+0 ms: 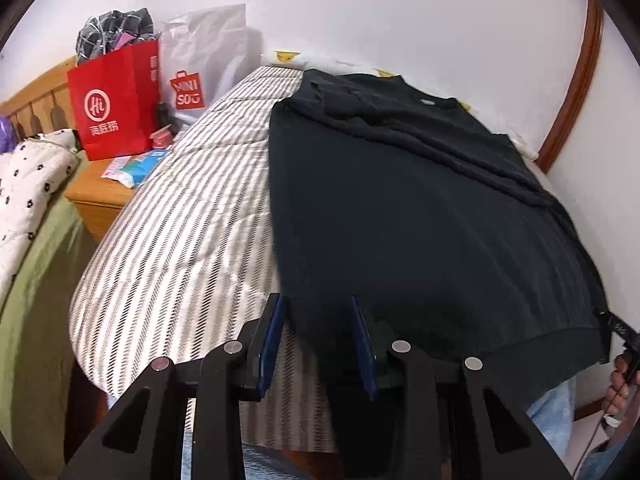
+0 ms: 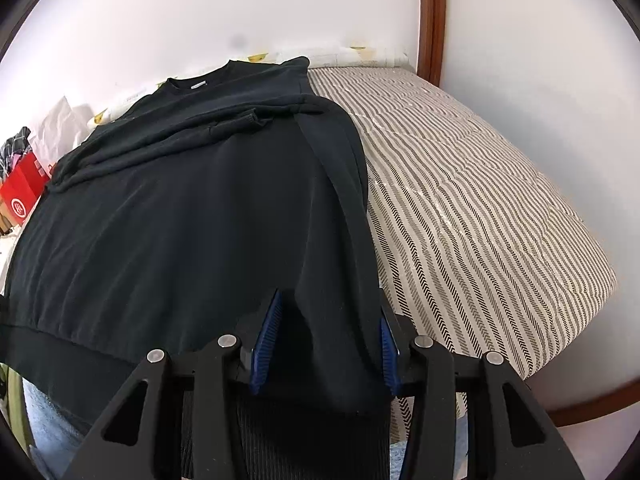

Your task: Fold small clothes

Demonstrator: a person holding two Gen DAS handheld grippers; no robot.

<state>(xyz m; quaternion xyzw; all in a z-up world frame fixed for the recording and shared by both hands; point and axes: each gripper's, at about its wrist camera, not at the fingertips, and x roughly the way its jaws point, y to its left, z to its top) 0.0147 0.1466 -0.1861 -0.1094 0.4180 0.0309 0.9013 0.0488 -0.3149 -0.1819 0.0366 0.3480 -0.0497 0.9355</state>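
Sweatshirt (image 1: 420,216), black, lies spread on the striped mattress (image 1: 180,232), collar toward the far wall and ribbed hem hanging over the near edge. Both sleeves are folded in across the chest; in the right wrist view one sleeve (image 2: 340,184) runs down the right side of the body toward the hem.

Left gripper (image 1: 318,340): its blue-padded fingers (image 1: 272,336) stand apart at the near left corner of the sweatshirt, the left finger over bare mattress and the right finger over the black cloth. Whether cloth lies between them cannot be told.

Right gripper (image 2: 326,344): its fingers (image 2: 266,340) stand apart, straddling the lower end of the folded sleeve and the hem at the near right corner; the pads do not press the cloth.

Far left in the left wrist view, a wooden nightstand (image 1: 96,196) carries a red paper bag (image 1: 114,108) and a white shopping bag (image 1: 200,64). A brown wooden frame (image 2: 432,16) rises at the far right of the mattress.
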